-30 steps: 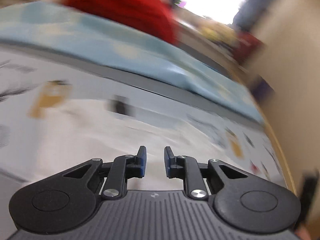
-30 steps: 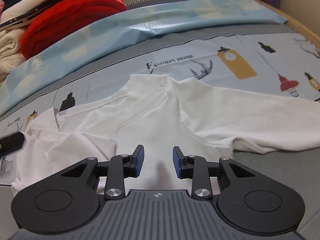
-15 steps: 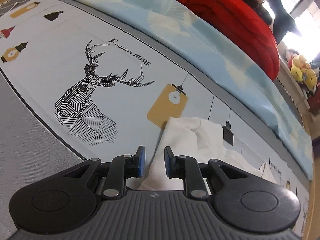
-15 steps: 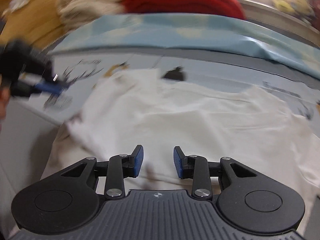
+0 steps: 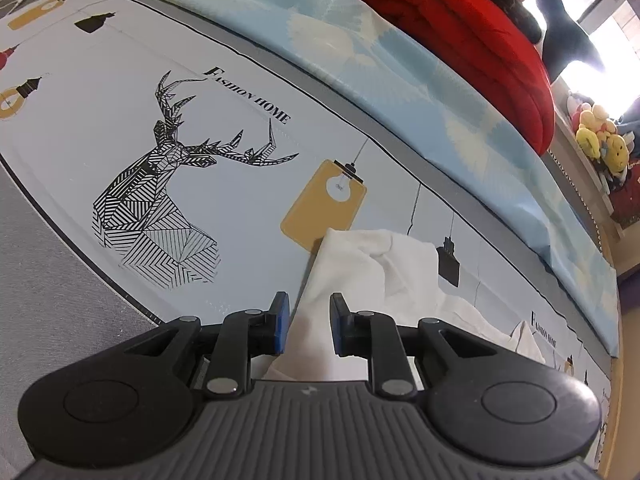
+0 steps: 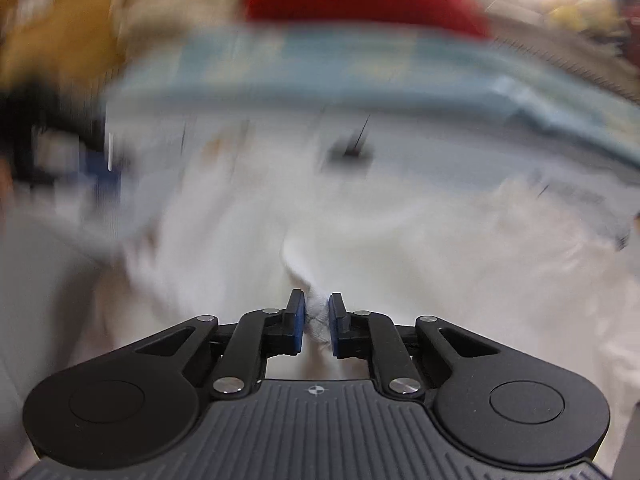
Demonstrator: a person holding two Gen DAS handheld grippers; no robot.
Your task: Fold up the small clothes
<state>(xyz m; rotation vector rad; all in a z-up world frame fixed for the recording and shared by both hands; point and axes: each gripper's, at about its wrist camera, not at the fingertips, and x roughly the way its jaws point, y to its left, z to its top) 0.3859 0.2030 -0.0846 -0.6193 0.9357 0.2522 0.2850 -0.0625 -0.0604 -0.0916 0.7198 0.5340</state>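
A small white garment [image 5: 372,268] lies on the printed cloth. In the left wrist view its sleeve end reaches between the fingers of my left gripper [image 5: 306,324], which is open around the fabric's edge. In the blurred right wrist view my right gripper [image 6: 317,320] is shut on a bunched fold of the white garment [image 6: 400,232], which spreads out ahead of it. The left gripper [image 6: 80,172] shows as a dark blur at the left of that view.
The printed cloth [image 5: 224,112] carries a deer drawing and lamp pictures. A folded light-blue fabric [image 5: 400,92] lies along the back, with a red blanket [image 5: 472,36] and other piled textiles behind it. Plush toys [image 5: 600,140] sit at the far right.
My right gripper has closed on a fold of the white garment and is moving fast. My left gripper has held over the sleeve end, shifting slightly closer.
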